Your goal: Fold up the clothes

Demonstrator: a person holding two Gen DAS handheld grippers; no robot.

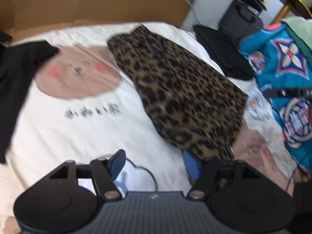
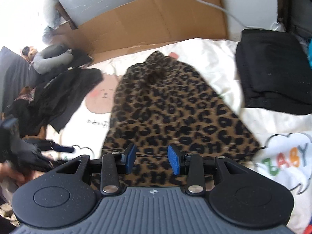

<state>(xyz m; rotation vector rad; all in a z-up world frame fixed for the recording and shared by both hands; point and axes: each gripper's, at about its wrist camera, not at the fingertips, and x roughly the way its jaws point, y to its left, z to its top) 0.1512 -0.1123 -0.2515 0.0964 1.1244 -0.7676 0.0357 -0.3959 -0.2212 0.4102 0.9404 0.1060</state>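
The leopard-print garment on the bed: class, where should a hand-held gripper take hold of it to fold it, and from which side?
Probably grip the leopard-print garment at a corner of its wide near hem, coming from the near side; that edge lies flat and closest.

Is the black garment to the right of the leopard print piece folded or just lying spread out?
Folded. In the right wrist view the black garment lies as a compact rectangle with stacked layers showing along its near edge, beside the leopard print garment.

place: home bedroom | cues: cartoon bedsheet (image 1: 58, 132), clothes piles (image 2: 273, 74), cardboard (image 2: 156, 19)
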